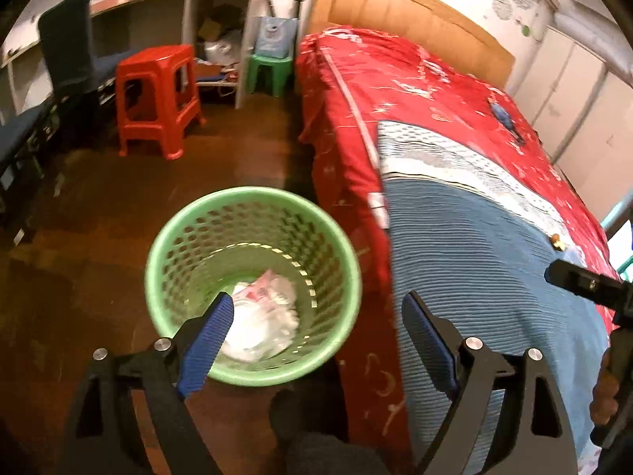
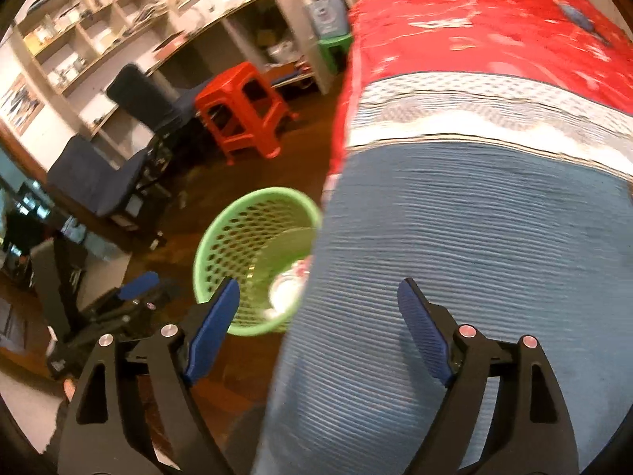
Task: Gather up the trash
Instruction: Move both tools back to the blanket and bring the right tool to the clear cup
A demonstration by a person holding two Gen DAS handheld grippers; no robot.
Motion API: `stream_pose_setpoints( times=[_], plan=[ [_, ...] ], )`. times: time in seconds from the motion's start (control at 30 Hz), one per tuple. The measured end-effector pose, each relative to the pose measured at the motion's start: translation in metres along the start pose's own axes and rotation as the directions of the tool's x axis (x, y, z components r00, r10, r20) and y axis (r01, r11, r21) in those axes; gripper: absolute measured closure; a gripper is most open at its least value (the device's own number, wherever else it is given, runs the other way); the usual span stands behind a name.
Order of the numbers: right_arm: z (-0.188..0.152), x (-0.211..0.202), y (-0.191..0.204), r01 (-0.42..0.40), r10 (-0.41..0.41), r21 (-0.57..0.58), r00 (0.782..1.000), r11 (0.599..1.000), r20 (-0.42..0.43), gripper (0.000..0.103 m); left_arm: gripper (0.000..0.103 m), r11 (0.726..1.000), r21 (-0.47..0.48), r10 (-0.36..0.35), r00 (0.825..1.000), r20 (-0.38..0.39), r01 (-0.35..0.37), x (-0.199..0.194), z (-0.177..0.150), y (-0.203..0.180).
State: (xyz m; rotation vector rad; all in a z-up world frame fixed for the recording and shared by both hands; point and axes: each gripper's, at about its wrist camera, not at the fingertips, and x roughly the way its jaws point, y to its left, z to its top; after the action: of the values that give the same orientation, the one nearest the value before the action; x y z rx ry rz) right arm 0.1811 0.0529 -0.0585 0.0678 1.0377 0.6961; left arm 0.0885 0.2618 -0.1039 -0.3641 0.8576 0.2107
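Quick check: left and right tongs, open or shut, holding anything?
Left tongs: open, holding nothing, above the green basket.
Right tongs: open, holding nothing.

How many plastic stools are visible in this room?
2. A red stool stands on the floor in front of the desk, and a smaller green stool sits against the head end of the bed with a bag on it. Others may be hidden behind furniture.

Both wrist views downward, sharing basket (image 1: 253, 213)
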Motion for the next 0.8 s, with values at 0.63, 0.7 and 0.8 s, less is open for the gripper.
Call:
stream_pose_setpoints(
  times=[0.63,0.7,0.8],
  plan=[
    [-0.009,-0.105,-0.197,0.359,-0.391,0.244,0.915,0.901,0.099,0.019,0.018,0.983,0.158,-0.091,0.995,-0.046,0.097,0.018,0.022,-0.122],
    [-0.007,-0.105,-0.215,0.387,-0.419,0.254,0.904,0.886,0.083,0.019,0.018,0.978,0.184,-0.094,0.994,-0.050,0.102,0.021,0.025,-0.136],
    [-0.002,-0.101,-0.239,0.416,-0.441,0.244,0.895,0.876,0.060,0.019,0.018,0.970,0.217,-0.099,0.994,-0.050,0.107,0.024,0.029,-0.154]
  ],
)
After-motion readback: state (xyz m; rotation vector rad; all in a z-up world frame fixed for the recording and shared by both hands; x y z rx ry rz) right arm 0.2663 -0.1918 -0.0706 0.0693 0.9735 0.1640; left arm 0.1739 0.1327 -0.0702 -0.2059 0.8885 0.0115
